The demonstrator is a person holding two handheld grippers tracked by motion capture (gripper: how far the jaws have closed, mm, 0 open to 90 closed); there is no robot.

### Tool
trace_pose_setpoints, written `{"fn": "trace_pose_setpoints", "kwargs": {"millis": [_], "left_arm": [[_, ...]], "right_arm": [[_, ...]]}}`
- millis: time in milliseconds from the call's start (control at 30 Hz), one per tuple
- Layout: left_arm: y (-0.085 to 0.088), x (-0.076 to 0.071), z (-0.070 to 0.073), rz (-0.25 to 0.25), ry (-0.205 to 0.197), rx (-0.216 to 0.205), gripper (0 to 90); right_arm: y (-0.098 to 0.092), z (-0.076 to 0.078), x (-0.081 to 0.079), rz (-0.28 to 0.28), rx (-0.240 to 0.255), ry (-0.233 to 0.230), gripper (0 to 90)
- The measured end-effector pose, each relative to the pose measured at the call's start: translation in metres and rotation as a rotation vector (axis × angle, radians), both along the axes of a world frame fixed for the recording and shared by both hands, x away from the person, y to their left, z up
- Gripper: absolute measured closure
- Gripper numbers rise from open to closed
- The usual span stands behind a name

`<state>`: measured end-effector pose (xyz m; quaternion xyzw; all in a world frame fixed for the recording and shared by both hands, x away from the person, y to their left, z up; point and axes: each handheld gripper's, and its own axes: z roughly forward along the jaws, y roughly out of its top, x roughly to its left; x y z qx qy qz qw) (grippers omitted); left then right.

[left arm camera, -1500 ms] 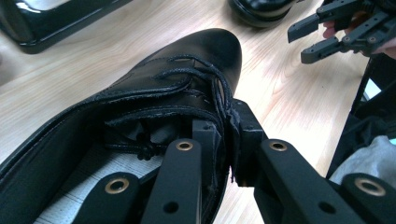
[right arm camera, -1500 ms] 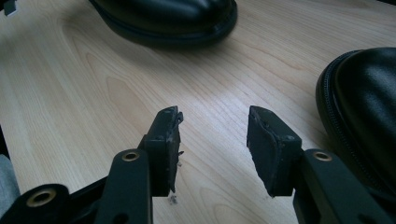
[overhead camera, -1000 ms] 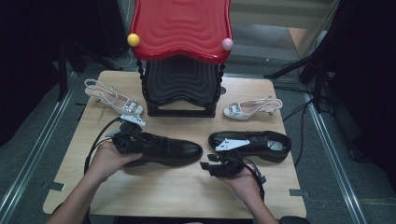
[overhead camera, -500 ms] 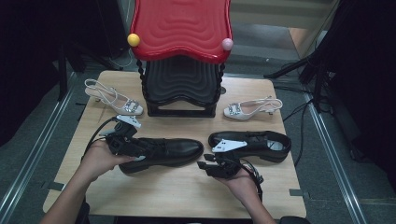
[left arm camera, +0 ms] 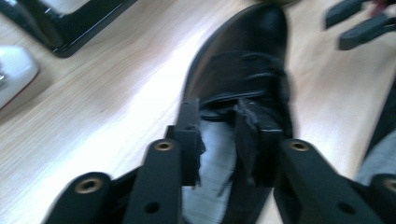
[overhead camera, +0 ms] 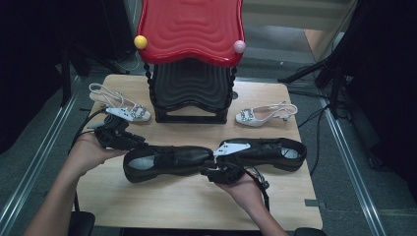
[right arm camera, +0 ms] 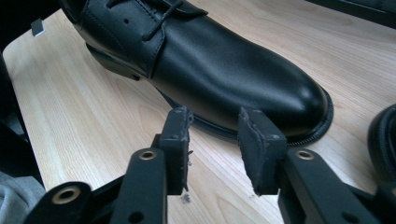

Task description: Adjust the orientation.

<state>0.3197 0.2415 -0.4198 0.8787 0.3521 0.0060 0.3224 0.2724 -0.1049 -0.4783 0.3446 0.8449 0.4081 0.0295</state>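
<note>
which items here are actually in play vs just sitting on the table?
In play:
- left black shoe, between the left gripper and the right gripper
- right black shoe, next to it

Lying about:
- two white sandals, one on each side of the rack
- red-and-black shoe rack

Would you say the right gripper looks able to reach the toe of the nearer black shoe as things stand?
Probably yes: the right gripper is open, and bare table lies between its fingers and the black shoe's toe.
</note>
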Motion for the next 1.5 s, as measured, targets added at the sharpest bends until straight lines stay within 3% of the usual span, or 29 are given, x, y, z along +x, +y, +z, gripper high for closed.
{"fn": "trace_pose_setpoints", "kwargs": {"millis": [133, 300, 367, 467, 567, 600, 733, 900, 1300, 1500], "left_arm": [[0.005, 0.015, -0.011, 0.007, 0.033, 0.007, 79.7], [0.01, 0.026, -0.021, -0.003, 0.043, 0.008, 88.0], [0.012, 0.03, -0.026, -0.003, 0.032, 0.022, 89.6], [0.011, 0.034, -0.035, 0.001, 0.04, 0.028, 89.7], [0.008, 0.035, -0.048, -0.002, 0.045, 0.036, 89.7], [0.008, 0.035, -0.051, -0.011, 0.063, 0.036, 89.7], [0.004, 0.03, -0.054, 0.0, 0.058, 0.044, 90.0], [0.006, 0.029, -0.058, 0.01, 0.07, 0.023, 90.0], [0.009, 0.018, -0.06, 0.026, 0.092, -0.004, 90.0], [0.008, 0.011, -0.06, 0.024, 0.097, 0.0, 90.0]], "right_arm": [[0.005, 0.002, 0.005, 0.012, 0.002, 0.018, 72.5], [0.02, -0.002, 0.012, 0.039, -0.009, 0.028, 84.5], [0.026, -0.006, 0.012, 0.05, 0.01, 0.04, 88.5], [0.032, -0.01, 0.01, 0.061, 0.021, 0.047, 90.0], [0.048, -0.019, 0.002, 0.103, -0.006, 0.046, 90.0], [0.048, -0.019, 0.002, 0.103, -0.006, 0.046, 90.0], [0.062, -0.028, 0.008, 0.111, -0.025, 0.041, 90.0], [0.06, -0.032, 0.015, 0.078, 0.03, 0.075, 90.0], [0.06, -0.032, 0.016, 0.061, 0.028, 0.065, 90.0], [0.057, -0.032, 0.02, 0.057, 0.042, 0.096, 90.0]]}}
